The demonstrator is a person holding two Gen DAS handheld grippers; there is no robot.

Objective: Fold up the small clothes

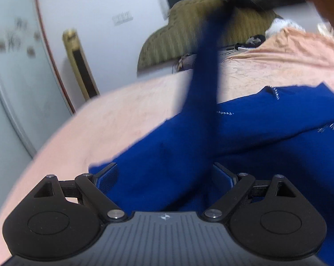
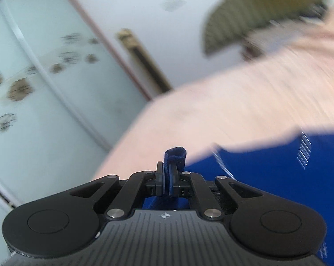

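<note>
My left tool (image 1: 167, 177) is spread wide, nothing pinched; the blue garment (image 1: 244, 137) lies between and under its fingers (image 1: 108, 178) on the pink bedspread (image 1: 127, 115). My right tool (image 2: 168, 177) is clenched on a small folded edge of that garment (image 2: 277, 177), with a blue loop of cloth poking up past the pads (image 2: 159, 177). In the left view a long strip of the same blue cloth rises off the bed to a dark shape at the top edge, probably my right tool, too blurred to be sure. The rest of the garment spreads flat to the right, with small white stitch marks (image 1: 224, 112) on it. Farther back: an olive headboard (image 1: 189, 28), a white wall (image 1: 96, 6), a frosted glass door (image 2: 34, 77) at the left.
</note>
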